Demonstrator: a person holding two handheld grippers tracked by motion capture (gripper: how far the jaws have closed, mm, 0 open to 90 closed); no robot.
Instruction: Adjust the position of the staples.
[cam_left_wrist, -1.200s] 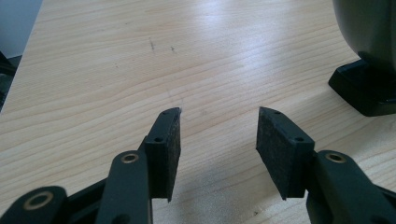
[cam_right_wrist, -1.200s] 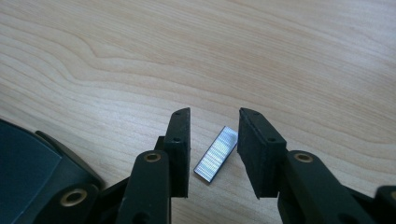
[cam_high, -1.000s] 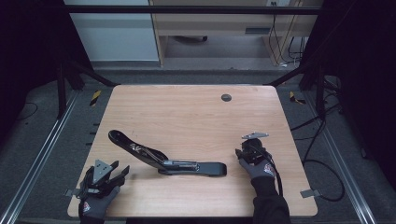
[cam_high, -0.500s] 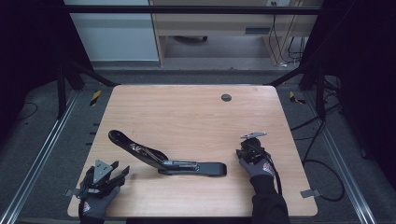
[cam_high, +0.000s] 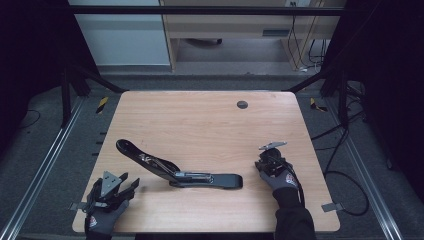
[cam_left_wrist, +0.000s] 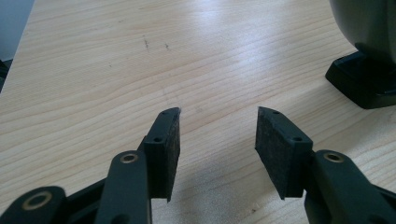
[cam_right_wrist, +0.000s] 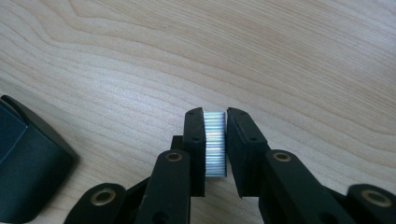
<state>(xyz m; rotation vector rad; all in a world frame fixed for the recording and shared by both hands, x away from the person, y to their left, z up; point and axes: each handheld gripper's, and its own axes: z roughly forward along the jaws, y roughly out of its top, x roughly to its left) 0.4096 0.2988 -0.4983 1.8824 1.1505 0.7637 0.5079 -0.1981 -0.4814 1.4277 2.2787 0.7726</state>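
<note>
- The high view takes in the whole worktop (cam_high: 210, 125): an opened black stapler (cam_high: 175, 169) lies near the near edge, the left gripper (cam_high: 117, 189) sits at the near left corner, and the right gripper (cam_high: 267, 159) is near the right edge, just right of the stapler's base end.
- The right gripper view brings out what the high view leaves too small to read: its jaws are clenched on a short strip of staples (cam_right_wrist: 215, 143), silver and ribbed, standing on edge between the pads. A dark corner of the stapler (cam_right_wrist: 28, 172) sits at the lower left of that view.
- The left gripper view shows its jaws spread wide with nothing between them, above bare wood; part of the stapler (cam_left_wrist: 364, 51) shows at the upper right.
- The staples' long axis runs along the jaws, pointing away from the hand over the worktop.
- The stapler's base lies flat, its long axis running left to right; its hinged arm rises from the middle and slants up towards the far left.
- A small dark round spot (cam_high: 242, 104) sits on the far part of the worktop, well apart from everything.
- Against the earlier frames, the stapler and left gripper lie as before, and the right gripper has hardly shifted.
</note>
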